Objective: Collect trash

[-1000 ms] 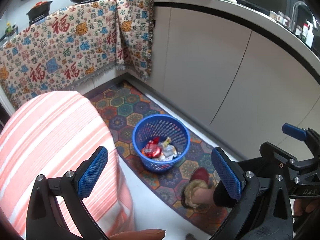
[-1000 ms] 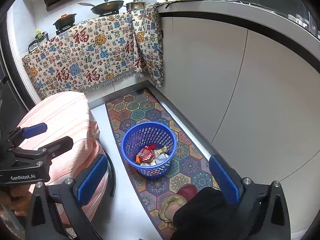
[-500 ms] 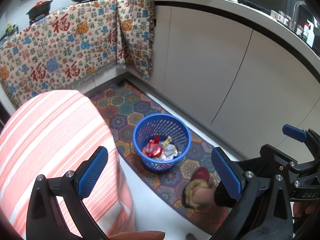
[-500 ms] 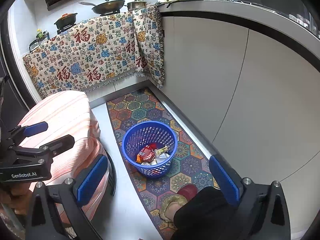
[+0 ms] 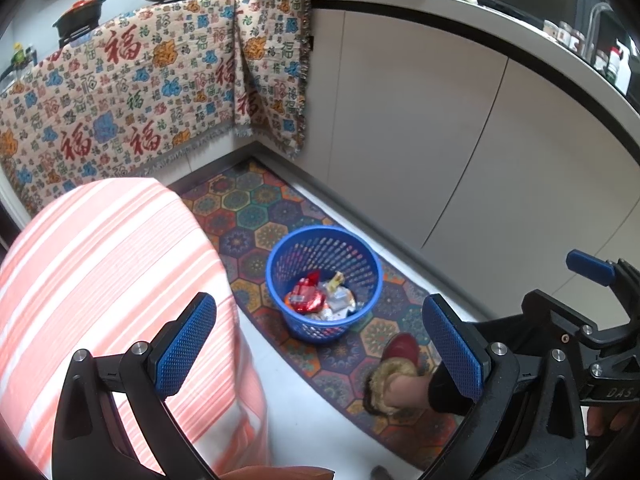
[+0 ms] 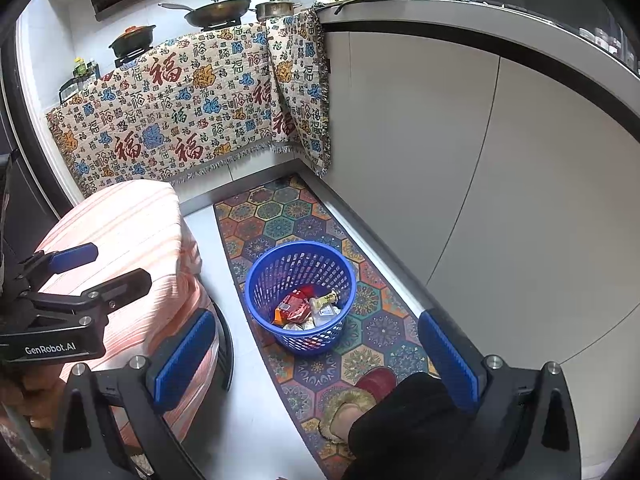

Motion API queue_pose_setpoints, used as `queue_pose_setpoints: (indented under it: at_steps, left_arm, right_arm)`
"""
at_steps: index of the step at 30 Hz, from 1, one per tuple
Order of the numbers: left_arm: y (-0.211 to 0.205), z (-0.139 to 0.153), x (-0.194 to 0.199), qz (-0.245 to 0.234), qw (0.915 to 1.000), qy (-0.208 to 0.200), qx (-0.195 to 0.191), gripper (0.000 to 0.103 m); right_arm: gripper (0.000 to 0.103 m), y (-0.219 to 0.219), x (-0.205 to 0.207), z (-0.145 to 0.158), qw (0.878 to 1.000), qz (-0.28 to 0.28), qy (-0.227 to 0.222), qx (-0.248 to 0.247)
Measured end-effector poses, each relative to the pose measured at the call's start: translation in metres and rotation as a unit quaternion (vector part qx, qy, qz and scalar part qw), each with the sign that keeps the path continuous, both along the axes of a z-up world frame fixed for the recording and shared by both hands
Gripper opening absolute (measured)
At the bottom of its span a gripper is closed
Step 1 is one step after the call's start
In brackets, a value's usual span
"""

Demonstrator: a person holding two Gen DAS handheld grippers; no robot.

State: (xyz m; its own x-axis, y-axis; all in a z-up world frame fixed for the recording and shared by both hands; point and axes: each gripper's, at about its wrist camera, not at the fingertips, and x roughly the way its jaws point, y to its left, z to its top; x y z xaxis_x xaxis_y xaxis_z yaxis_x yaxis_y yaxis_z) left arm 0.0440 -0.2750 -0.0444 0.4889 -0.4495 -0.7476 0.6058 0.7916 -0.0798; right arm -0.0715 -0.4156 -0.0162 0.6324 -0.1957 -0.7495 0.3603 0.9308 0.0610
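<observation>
Both tools are held high above the kitchen floor with nothing between their fingers: the left tool (image 5: 320, 344) has its blue pads spread wide, and the right tool (image 6: 316, 344) is spread just as wide. The blue plastic wastebasket (image 5: 324, 282) stands on the patterned hexagon-print runner (image 6: 296, 212), and it holds the trash (image 6: 308, 308), a red wrapper among paler packets. A striped orange-and-white cushion (image 5: 100, 272) sits to the left of the basket, and a red fur-trimmed slipper (image 6: 362, 394) rests on the runner near it.

Trash (image 5: 320, 300) in basket (image 5: 362, 248) (on rug (image 5: 248, 208)).
</observation>
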Motion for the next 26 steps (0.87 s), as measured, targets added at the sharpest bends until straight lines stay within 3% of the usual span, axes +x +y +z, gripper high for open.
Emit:
queue_pose_setpoints:
  at_steps: [26]
  left_arm:
    - [0.003,-0.006,0.004,-0.003,0.9999,0.005,-0.009,0.102]
  right_arm:
    - [0.103,-0.006,0.001,-0.010,1.000,-0.003,0.008,0.006]
